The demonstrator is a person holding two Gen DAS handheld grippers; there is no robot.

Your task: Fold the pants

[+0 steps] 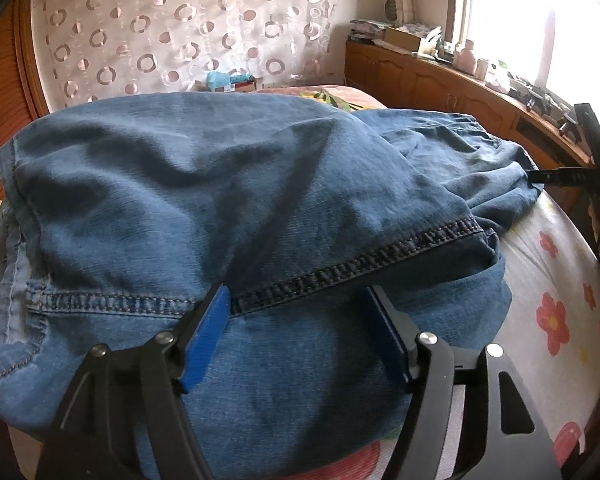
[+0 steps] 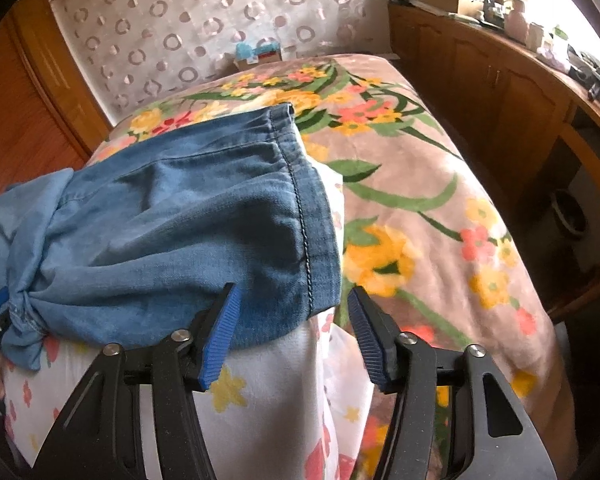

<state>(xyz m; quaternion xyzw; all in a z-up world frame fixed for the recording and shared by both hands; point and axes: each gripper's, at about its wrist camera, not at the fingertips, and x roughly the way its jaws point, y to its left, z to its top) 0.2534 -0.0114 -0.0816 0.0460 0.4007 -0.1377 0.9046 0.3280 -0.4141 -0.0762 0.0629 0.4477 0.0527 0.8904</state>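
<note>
Blue denim pants [image 1: 228, 200] lie folded over on a bed, the hem of one leg with its stitched seam lying across another layer. My left gripper [image 1: 300, 292] is open just above the hem, holding nothing. In the right wrist view the waistband end of the pants [image 2: 204, 216] lies on a white flowered sheet [image 2: 268, 392]. My right gripper [image 2: 294, 292] is open at the near corner of the waistband, empty. The right gripper's black fingers [image 1: 556, 176] show at the far right of the left wrist view, by the waistband.
A floral blanket [image 2: 420, 184] covers the far part of the bed. A wooden cabinet [image 2: 500, 80] with clutter runs along the right under a bright window [image 1: 540, 12]. A patterned curtain [image 1: 180, 32] hangs behind. A wooden door [image 2: 24, 120] is at left.
</note>
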